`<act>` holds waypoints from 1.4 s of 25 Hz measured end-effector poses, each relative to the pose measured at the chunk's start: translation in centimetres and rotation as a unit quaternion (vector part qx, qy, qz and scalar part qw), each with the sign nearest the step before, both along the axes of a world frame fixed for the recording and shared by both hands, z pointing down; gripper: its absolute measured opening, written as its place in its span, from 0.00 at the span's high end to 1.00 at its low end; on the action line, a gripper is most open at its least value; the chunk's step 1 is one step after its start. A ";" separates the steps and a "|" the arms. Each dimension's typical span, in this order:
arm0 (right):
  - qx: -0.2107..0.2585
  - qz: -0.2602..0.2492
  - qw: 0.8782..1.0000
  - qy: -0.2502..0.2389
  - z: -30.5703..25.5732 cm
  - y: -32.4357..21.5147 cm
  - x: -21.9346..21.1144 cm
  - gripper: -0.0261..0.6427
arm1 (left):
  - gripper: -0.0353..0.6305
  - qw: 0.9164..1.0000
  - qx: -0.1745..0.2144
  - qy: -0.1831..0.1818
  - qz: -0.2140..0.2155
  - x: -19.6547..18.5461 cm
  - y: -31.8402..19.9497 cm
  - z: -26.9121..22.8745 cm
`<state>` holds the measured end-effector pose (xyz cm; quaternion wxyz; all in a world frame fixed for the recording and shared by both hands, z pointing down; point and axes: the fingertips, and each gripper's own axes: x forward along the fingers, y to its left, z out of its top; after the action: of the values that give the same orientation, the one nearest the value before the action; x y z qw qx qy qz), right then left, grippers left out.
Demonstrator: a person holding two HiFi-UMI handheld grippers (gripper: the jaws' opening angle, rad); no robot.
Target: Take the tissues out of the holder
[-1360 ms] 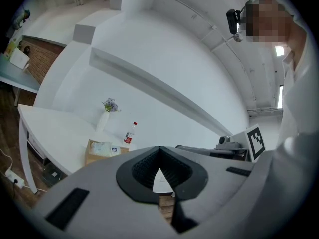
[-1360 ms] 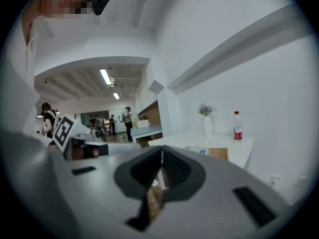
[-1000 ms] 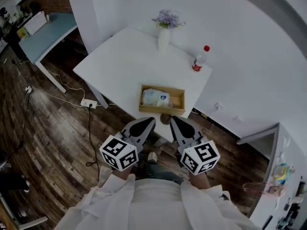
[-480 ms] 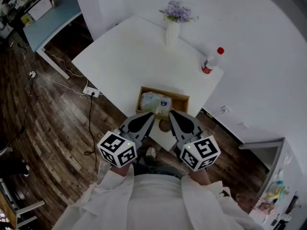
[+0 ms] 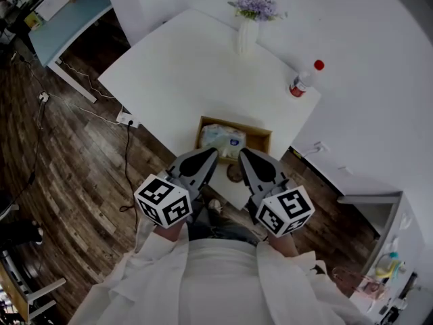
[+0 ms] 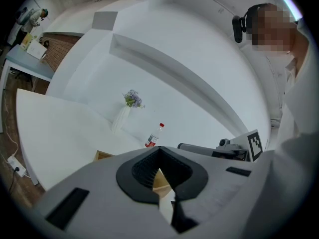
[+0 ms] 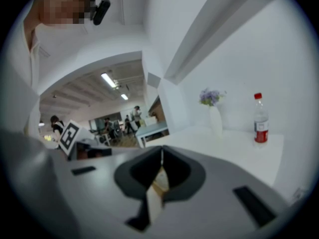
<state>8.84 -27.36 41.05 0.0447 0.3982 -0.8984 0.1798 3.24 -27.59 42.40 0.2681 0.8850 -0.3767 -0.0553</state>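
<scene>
The left gripper point(image 5: 203, 160) and right gripper point(image 5: 249, 158), each closed on nothing, hover just short of the holder point(image 5: 263, 139) on the desk point(image 5: 183, 66), apparently positioned to reach the tissues point(image 5: 222, 139) inside.

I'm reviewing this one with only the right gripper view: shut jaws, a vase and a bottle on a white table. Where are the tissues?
Observer: The head view shows a tissue pack lying in the left part of a wooden holder, by the near edge of the table.
Operator: Is either gripper on it?
Observer: No. The left gripper and right gripper both point at the holder's near wall, apart from the pack.
Operator: And the left jaws?
Observer: The left gripper view shows them together, with nothing between.
</scene>
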 end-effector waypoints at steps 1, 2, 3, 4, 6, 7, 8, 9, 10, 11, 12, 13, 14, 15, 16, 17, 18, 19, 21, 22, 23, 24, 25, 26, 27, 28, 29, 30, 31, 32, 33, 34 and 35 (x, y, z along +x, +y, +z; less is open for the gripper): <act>-0.003 0.002 1.000 0.002 0.0 -0.1 0.0 0.94 | 0.92 1.000 -0.001 -0.001 0.004 0.1 -0.1 0.0; -0.005 0.003 1.000 0.004 0.0 -0.1 0.1 0.94 | 0.92 1.000 -0.001 -0.002 0.008 0.2 -0.2 -0.1; -0.007 0.004 1.000 0.007 0.1 -0.2 0.1 0.94 | 0.92 1.000 -0.001 -0.002 0.012 0.3 -0.4 -0.2; -0.010 0.004 1.000 0.010 0.1 -0.2 0.0 0.94 | 0.92 1.000 -0.002 -0.002 0.015 0.4 -0.5 -0.3; -0.013 0.004 1.000 0.015 0.3 -0.1 -0.1 0.94 | 0.92 1.000 -0.004 -0.001 0.022 0.5 -0.5 -0.3; -0.015 0.003 1.000 0.018 0.4 -0.1 -0.2 0.94 | 0.92 1.000 -0.005 -0.001 0.025 0.5 -0.5 -0.2; -0.018 0.003 1.000 0.021 0.5 -0.1 -0.3 0.94 | 0.92 1.000 -0.008 -0.001 0.027 0.5 -0.5 -0.1; -0.022 0.002 0.999 0.023 0.6 0.0 -0.4 0.94 | 0.92 0.999 -0.011 0.000 0.030 0.5 -0.4 0.1; -0.025 0.000 0.999 0.026 0.8 0.0 -0.5 0.94 | 0.92 0.999 -0.016 0.003 0.032 0.5 -0.3 0.3; -0.027 -0.001 0.999 0.028 1.0 0.1 -0.6 0.94 | 0.92 0.999 -0.020 0.006 0.034 0.5 -0.3 0.5; -0.029 -0.002 0.999 0.031 1.2 0.1 -0.7 0.94 | 0.92 0.999 -0.024 0.008 0.036 0.5 -0.2 0.7; -0.032 -0.003 0.999 0.033 1.4 0.1 -0.7 0.94 | 0.92 0.999 -0.026 0.009 0.038 0.5 -0.2 0.9; -0.035 -0.004 0.999 0.035 1.6 0.2 -0.7 0.94 | 0.92 0.999 -0.027 0.010 0.040 0.5 -0.1 1.0; -0.039 -0.005 0.999 0.036 1.8 0.2 -0.8 0.94 | 0.92 0.999 -0.027 0.011 0.042 0.6 0.1 1.2; -0.042 -0.005 0.998 0.037 2.0 0.3 -0.8 0.94 | 0.92 0.999 -0.028 0.015 0.044 0.6 0.2 1.2; -0.045 -0.005 0.998 0.038 2.1 0.3 -0.8 0.94 | 0.92 0.998 -0.030 0.020 0.045 0.7 0.3 1.3; -0.046 -0.003 0.998 0.039 2.2 0.3 -0.8 0.94 | 0.92 0.998 -0.032 0.024 0.046 0.7 0.3 1.4; -0.047 0.001 0.998 0.040 2.3 0.2 -0.7 0.94 | 0.92 0.998 -0.034 0.024 0.047 0.8 0.3 1.6; -0.048 0.005 0.998 0.046 2.5 0.1 -0.7 0.94 | 0.92 0.998 -0.037 0.022 0.046 0.7 0.3 1.9; -0.049 0.004 0.998 0.049 2.6 0.1 -0.7 0.94 | 0.92 0.998 -0.038 0.021 0.045 0.6 0.3 2.1; -0.049 0.003 0.997 0.053 2.8 0.0 -0.8 0.94 | 0.92 0.998 -0.039 0.021 0.044 0.5 0.2 2.2; -0.050 0.001 0.997 0.056 2.9 0.0 -0.8 0.94 | 0.92 0.998 -0.039 0.020 0.042 0.4 0.1 2.3; -0.050 -0.001 0.997 0.059 3.1 -0.1 -0.9 0.94 | 0.92 0.998 -0.039 0.019 0.040 0.3 0.0 2.4; -0.049 -0.004 0.997 0.063 3.2 -0.1 -1.0 0.94 | 0.92 0.998 -0.038 0.018 0.037 0.2 -0.2 2.5; -0.049 -0.008 0.996 0.068 3.4 -0.2 -1.1 0.94 | 0.92 0.998 -0.038 0.018 0.036 0.2 -0.2 2.7; -0.049 -0.011 0.996 0.075 3.6 -0.2 -1.1 0.94 | 0.92 0.998 -0.038 0.018 0.036 0.2 -0.3 2.9; -0.049 -0.014 0.995 0.081 3.8 -0.3 -1.1 0.94 | 0.92 0.998 -0.039 0.018 0.038 0.4 -0.3 3.0; -0.048 -0.015 0.995 0.087 3.9 -0.5 -1.1 0.94 | 0.92 0.998 -0.040 0.016 0.042 0.6 -0.2 3.2; -0.047 -0.015 0.994 0.093 4.0 -0.7 -1.0 0.94 | 0.92 0.998 -0.041 0.014 0.045 0.8 -0.1 3.4; -0.045 -0.015 0.994 0.100 4.1 -0.9 -1.0 0.94 | 0.92 0.998 -0.041 0.011 0.047 0.9 0.0 3.7; -0.044 -0.016 0.993 0.108 4.3 -1.1 -1.0 0.94 | 0.92 0.998 -0.043 0.010 0.047 1.0 0.0 3.9; -0.042 -0.018 0.992 0.116 4.5 -1.2 -1.0 0.94 | 0.92 0.998 -0.046 0.012 0.045 1.0 0.1 4.1; -0.041 -0.021 0.991 0.124 4.6 -1.4 -0.9 0.94 | 0.92 0.998 -0.050 0.016 0.043 1.0 0.2 4.4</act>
<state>7.92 -28.71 45.67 0.1756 0.3967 -0.8858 0.1648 4.19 -27.43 46.76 0.3202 0.8847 -0.3366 -0.0391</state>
